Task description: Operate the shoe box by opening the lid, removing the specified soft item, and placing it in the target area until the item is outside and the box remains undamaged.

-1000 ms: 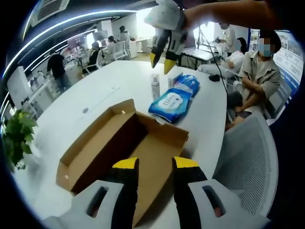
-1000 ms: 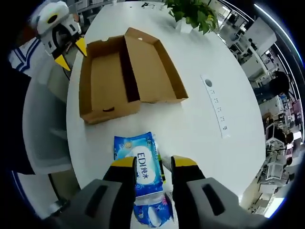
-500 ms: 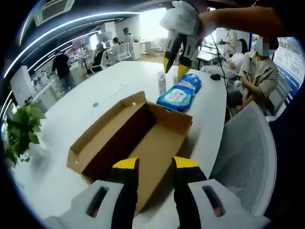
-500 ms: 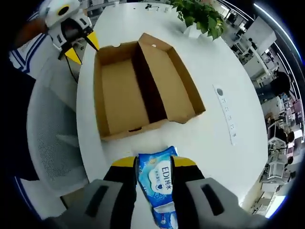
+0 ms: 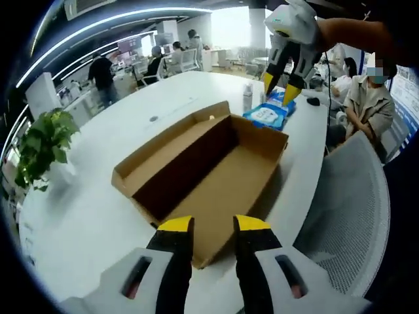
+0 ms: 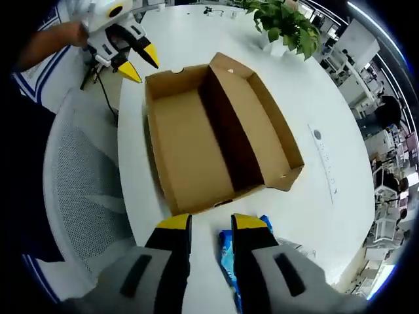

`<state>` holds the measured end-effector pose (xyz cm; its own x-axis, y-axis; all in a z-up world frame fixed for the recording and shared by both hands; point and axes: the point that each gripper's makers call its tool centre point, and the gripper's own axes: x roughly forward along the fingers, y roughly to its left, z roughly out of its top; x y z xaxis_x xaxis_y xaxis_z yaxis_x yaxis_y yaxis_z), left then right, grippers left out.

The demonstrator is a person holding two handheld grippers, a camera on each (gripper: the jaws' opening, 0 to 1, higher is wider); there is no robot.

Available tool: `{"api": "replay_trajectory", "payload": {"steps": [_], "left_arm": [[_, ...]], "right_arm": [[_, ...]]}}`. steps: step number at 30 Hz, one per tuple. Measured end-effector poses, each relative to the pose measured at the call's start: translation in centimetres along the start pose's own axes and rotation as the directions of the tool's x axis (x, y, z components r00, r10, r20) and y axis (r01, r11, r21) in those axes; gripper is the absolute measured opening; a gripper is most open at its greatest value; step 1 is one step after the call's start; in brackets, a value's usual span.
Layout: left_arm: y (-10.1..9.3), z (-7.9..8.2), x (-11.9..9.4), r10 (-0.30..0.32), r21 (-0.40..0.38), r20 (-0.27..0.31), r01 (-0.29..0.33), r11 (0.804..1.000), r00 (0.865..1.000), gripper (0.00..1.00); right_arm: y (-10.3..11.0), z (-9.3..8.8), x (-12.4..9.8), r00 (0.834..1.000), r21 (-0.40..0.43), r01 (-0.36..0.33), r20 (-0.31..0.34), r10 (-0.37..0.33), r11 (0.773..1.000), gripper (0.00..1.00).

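Lying lengthwise toward both parted, empty grippers [image 5: 213,226] [image 6: 211,224], shoe box [image 5: 216,176] gapes open.

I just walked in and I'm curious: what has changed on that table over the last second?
Both hand-held tools were drawn back. The right gripper, which hovered over the blue wipes pack, has come back toward the box, its fingers open and empty. The left gripper has pulled toward the box's near end, also empty. The open box, the wipes pack and the small bottle stayed put on the white table.

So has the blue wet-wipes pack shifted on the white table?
Cannot tell; the blue wet-wipes pack lies beyond the brown cardboard box's far end as before; the camera moved.
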<state>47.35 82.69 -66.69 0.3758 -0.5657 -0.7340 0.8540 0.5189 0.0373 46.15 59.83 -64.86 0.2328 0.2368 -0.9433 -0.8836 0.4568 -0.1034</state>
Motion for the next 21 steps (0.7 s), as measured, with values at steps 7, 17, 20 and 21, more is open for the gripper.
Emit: {"api": "replay_trajectory", "payload": {"steps": [7,17,20,21], "left_arm": [[2.9,-1.8,-0.8,0.065,-0.106,0.016,-0.063,0.992,0.998,0.22],[3.9,-4.5,0.2,0.087,-0.223,-0.027,-0.090,0.971,0.996,0.18],[3.5,-5.3,1.0,0.059,-0.252,-0.053,-0.071,0.965,0.997,0.11],[3.4,-5.3,1.1,0.056,-0.260,-0.052,-0.068,0.963,0.997,0.09]], "right_arm": [[0.8,2.0,0.6,0.995,0.112,0.027,0.093,-0.038,0.993,0.19],[1.8,2.1,1.9,0.983,0.248,0.061,0.153,-0.101,0.967,0.18],[1.8,2.5,1.8,0.968,0.342,0.051,0.214,-0.131,0.938,0.16],[1.8,2.4,1.8,0.966,0.349,0.056,0.217,-0.138,0.936,0.15]]}}
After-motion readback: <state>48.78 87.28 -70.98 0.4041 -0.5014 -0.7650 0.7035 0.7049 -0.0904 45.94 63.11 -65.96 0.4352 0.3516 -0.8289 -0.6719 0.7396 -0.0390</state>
